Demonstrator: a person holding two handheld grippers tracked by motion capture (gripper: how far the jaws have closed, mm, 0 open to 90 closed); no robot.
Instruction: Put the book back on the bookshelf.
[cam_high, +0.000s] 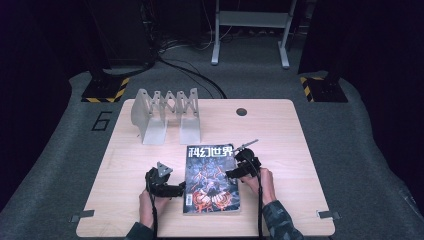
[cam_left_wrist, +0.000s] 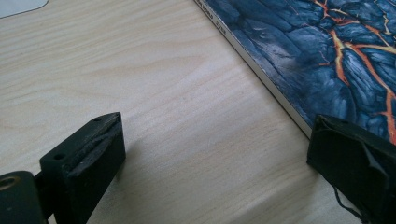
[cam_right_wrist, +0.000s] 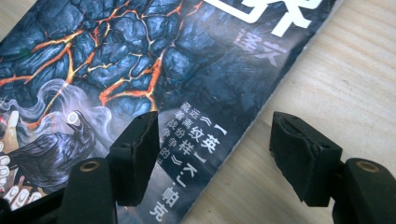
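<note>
While the magazine (cam_high: 211, 179) lies flat on the wooden worktop (cam_high: 280, 130), near the person's edge and about mid-width, you get a decent look at its cover: dark blue cracked rock with glowing orange lava veins, big white Chinese title across the top, a pale smoky figure lower down, thin whitish spine. Left tongs (cam_high: 176, 190) sit wide open at its left edge, one jaw over the cover, the other over bare wood. Right tongs (cam_high: 235, 173) are open too, straddling the right edge, nothing pinched. A grey accordion rack (cam_high: 167, 114) stands further back.
</note>
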